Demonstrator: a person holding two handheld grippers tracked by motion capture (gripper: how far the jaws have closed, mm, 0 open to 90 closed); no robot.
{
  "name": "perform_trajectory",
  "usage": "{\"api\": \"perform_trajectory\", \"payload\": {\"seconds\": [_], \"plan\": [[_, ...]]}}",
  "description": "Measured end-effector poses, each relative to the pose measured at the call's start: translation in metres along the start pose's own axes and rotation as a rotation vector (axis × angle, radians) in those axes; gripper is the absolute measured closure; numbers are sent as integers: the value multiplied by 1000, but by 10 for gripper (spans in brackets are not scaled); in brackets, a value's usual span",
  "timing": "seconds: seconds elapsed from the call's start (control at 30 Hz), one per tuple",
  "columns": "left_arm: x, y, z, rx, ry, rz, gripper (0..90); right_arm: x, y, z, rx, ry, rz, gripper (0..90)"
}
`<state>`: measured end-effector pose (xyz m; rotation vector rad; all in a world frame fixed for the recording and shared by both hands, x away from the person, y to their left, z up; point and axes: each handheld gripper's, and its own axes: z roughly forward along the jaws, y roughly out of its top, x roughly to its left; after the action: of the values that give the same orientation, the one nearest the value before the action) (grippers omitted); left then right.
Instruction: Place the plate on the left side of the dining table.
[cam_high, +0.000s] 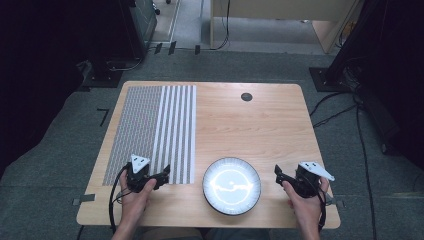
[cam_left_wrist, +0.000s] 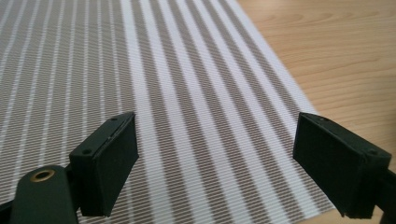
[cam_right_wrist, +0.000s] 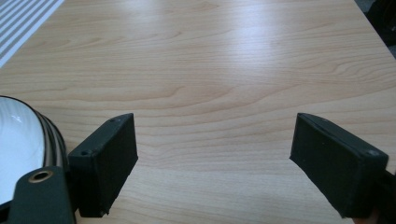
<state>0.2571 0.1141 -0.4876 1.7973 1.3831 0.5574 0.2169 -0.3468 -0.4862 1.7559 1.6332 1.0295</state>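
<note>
Wooden desk (cam_high: 260, 125) seen from above. A striped mat (cam_high: 155, 130) covers its left part; a white plate (cam_high: 231, 185) with a dark rim lies near the front edge, midway between the two hands. The left gripper (cam_high: 165, 175), jaws wide and empty, hovers over the mat's near right corner, left of the plate. The right gripper (cam_high: 278, 172), jaws likewise wide and empty, sits over bare wood just right of the plate. A small dark round disc (cam_high: 246, 97) lies at the far edge.
</note>
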Motion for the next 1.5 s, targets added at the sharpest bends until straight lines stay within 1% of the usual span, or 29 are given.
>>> {"api": "perform_trajectory", "payload": {"seconds": [0.03, 0.07, 0.1, 0.13, 0.2, 0.3, 0.37, 0.5, 0.67, 0.7, 0.8, 0.9, 1.0, 1.1, 1.5], "plan": [[0, 0, 0, 0, 0, 0, 142, 0, 0, 0, 0, 0, 0, 145], [-4, 1, 0, -8, -24, -7, 142, 3, 0, 0, 1, 9, 3, 145], [-4, 1, 0, -8, -24, -7, 141, 3, 0, 0, 1, 9, 3, 145], [-7, 1, 0, -14, -36, -9, 141, 6, 0, -1, 2, 14, 2, 146], [-8, 2, 0, -16, -42, -8, 142, 7, 0, 0, 1, 17, 3, 146], [-11, 2, 1, -16, -51, -2, 142, 13, 0, 0, 7, 24, -4, 147], [-13, 1, 2, -13, -53, 1, 142, 16, 0, 0, 7, 20, -12, 150], [-19, 1, 3, -8, -77, 7, 142, 22, 1, 0, 4, 18, -20, 156], [-28, 2, 5, 0, -94, 24, 142, 28, 2, -1, -3, 22, -13, 171], [-28, 2, 5, 0, -94, 24, 142, 28, 2, -2, -5, 23, -11, 174], [-33, 2, 6, 2, -112, 27, 142, 31, 1, -2, -10, 31, -8, 183], [-35, 2, 6, 4, -114, 30, 143, 33, 1, -2, -9, 31, -11, 192], [-41, 2, 7, 10, -123, 37, 144, 38, 0, -2, -4, 36, -13, 202], [-43, 2, 7, 9, -128, 40, 144, 40, 0, -2, -6, 42, -19, 207], [-59, 0, 9, 15, -177, 42, 144, 49, -3, -2, 1, 67, -25, 217]]}}
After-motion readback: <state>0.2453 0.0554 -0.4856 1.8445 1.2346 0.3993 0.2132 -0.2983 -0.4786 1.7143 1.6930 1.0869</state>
